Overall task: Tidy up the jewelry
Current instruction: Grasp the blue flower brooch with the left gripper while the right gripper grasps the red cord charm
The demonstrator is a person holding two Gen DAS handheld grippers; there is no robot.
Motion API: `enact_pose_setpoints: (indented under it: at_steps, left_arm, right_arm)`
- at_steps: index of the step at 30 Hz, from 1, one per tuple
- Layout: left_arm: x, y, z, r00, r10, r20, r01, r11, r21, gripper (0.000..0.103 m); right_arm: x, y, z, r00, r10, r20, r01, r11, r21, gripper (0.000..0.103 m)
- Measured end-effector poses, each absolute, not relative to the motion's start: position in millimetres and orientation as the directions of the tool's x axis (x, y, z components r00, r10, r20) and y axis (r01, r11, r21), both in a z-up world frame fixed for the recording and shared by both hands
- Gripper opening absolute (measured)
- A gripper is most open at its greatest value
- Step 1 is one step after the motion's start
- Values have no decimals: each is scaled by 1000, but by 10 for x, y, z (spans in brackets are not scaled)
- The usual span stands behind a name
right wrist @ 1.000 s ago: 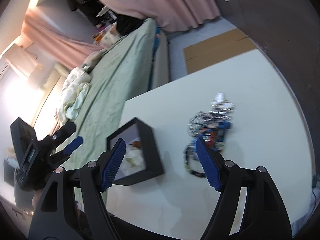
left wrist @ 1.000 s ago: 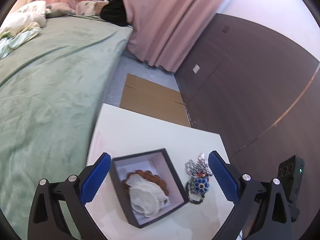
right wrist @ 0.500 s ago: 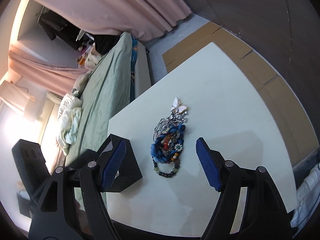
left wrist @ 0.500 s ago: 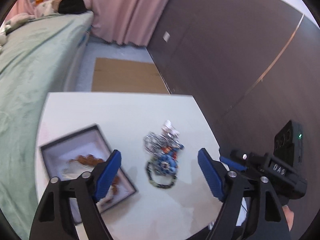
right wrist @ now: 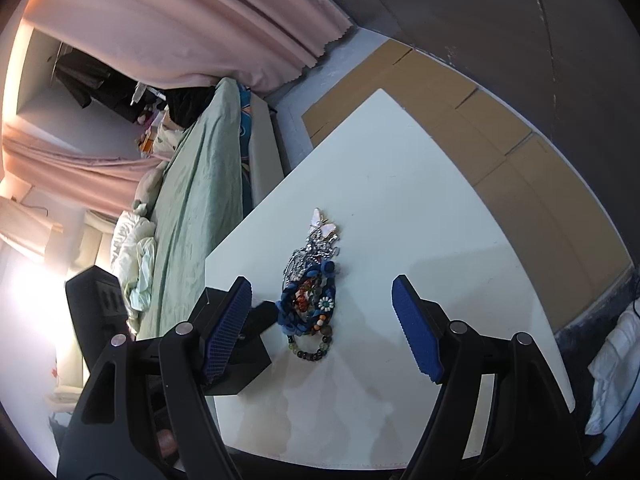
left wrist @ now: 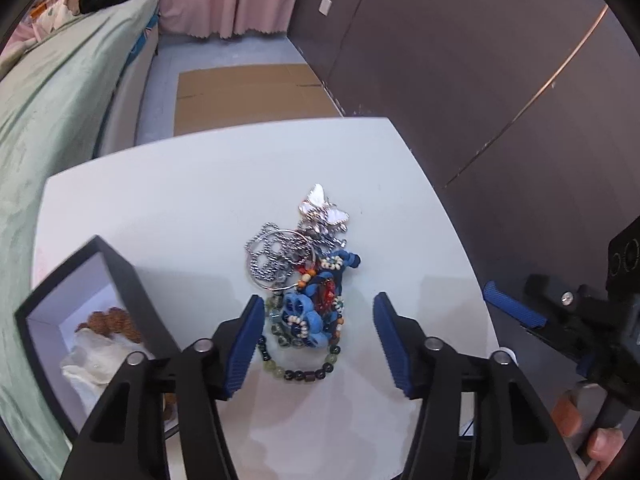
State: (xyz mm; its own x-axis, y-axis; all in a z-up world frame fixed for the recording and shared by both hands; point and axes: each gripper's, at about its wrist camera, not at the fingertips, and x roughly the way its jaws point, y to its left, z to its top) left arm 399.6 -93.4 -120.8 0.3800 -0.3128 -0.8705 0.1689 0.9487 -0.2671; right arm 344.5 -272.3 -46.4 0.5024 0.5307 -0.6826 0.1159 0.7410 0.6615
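Note:
A tangled jewelry pile (left wrist: 304, 292) lies mid-table: silver chains, a butterfly pendant (left wrist: 324, 208), blue knotted pieces and a dark bead bracelet (left wrist: 308, 372). My left gripper (left wrist: 317, 299) hovers over the pile's near end. Its jaws are closing with the pile between the blue pads, which are clear of it. To the left stands an open black box (left wrist: 120, 280) holding a brown bead bracelet (left wrist: 110, 320) and a white fabric flower (left wrist: 96, 364). My right gripper (right wrist: 320, 280) hangs open above the same pile (right wrist: 308, 300), holding nothing. One of its blue pads (left wrist: 512, 308) shows at the right.
The white table (left wrist: 200, 200) ends close behind the pile. A bed with a green blanket (left wrist: 48, 120) runs along the left. Flat cardboard (left wrist: 248, 92) lies on the floor beyond, under a dark wall panel (left wrist: 460, 80). A hand (left wrist: 600, 444) shows at bottom right.
My left gripper swung right from over the black box to over the jewelry pile, dropped closer, and its jaws narrowed. The right gripper rolled and now frames the pile centrally.

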Motion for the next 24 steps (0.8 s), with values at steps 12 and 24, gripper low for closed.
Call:
enact_pose_setpoints:
  at_steps: [12,24]
  left_arm:
    - [3888,-874,-1218,440,-318,-840,192,947,-258,14]
    - [3832,-426,-837,517,-386,-764,149,919,-364,14]
  right_arm:
    - [3509,-2566,-563,478,551,-684,100,739,666,73]
    - [3590,-2285,-724,422,595,-684,82,726,682,51]
